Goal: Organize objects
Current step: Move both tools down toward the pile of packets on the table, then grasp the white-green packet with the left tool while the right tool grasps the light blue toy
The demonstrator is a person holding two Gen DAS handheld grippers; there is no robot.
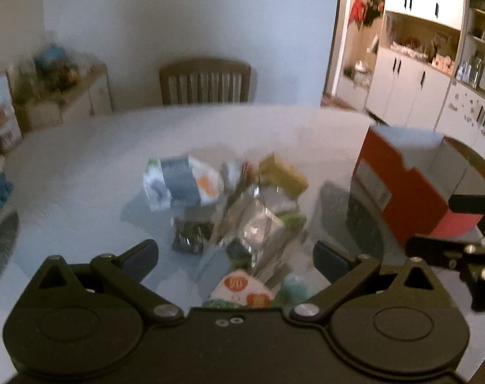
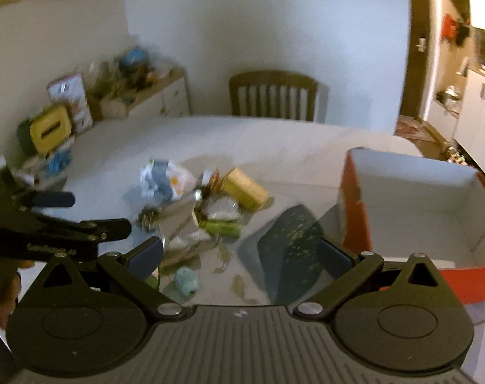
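A pile of small packets lies in the middle of the white table point(image 1: 82, 166): a white-and-blue pouch point(image 1: 181, 184), a yellow box point(image 1: 282, 174), clear foil wrappers point(image 1: 258, 227) and an orange-and-white packet point(image 1: 242, 288). The same pile shows in the right wrist view, with the pouch point(image 2: 165, 180) and yellow box point(image 2: 245, 188). A red box with a white inside point(image 2: 418, 204) stands open at the right; it also shows in the left wrist view point(image 1: 402, 185). My left gripper point(image 1: 236, 256) is open above the pile. My right gripper point(image 2: 239, 252) is open, empty, left of the box.
A dark speckled pouch point(image 2: 290, 246) lies beside the red box. A wooden chair point(image 2: 273, 96) stands at the table's far side. A cluttered sideboard point(image 2: 140, 92) and a yellow container point(image 2: 50, 128) are at the left. Kitchen cabinets point(image 1: 412, 86) are at the right.
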